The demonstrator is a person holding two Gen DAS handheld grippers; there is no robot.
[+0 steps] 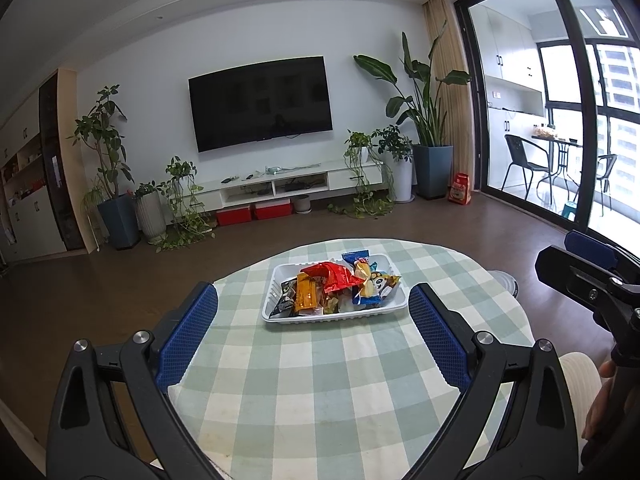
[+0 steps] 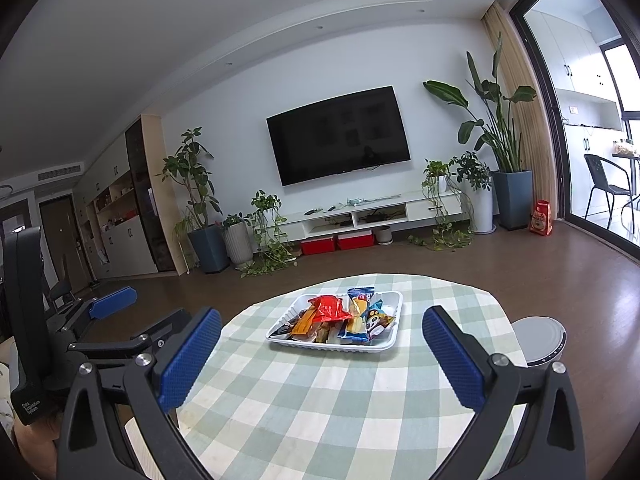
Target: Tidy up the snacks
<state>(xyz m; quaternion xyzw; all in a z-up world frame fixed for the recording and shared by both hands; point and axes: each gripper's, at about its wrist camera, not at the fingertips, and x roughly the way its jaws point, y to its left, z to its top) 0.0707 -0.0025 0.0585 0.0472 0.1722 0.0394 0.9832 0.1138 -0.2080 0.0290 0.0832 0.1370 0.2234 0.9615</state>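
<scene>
A white tray (image 1: pixel 280 317) (image 2: pixel 394 338) stands on the round table with a green-and-white checked cloth (image 1: pixel 320 380) (image 2: pixel 320 400). Several snack packets fill it: a red bag (image 1: pixel 332 276) (image 2: pixel 326 307), an orange packet (image 1: pixel 306 294) (image 2: pixel 306 322), a blue panda packet (image 1: pixel 376 286) (image 2: pixel 374 318) and a blue wrapper (image 1: pixel 354 257) (image 2: pixel 360 293). My left gripper (image 1: pixel 314 308) is open, hanging over the near side of the table, short of the tray. My right gripper (image 2: pixel 322 330) is open too, nothing between its blue pads. The right gripper (image 1: pixel 580 264) shows at the right edge of the left wrist view.
A grey round bin (image 2: pixel 540 340) stands on the floor right of the table. Beyond the table are brown floor, a white TV bench (image 1: pixel 296 182), a wall TV (image 1: pixel 260 104), potted plants (image 1: pixel 116 208) and glass sliding doors (image 1: pixel 560 100). A hand (image 1: pixel 604 404) holds the right tool.
</scene>
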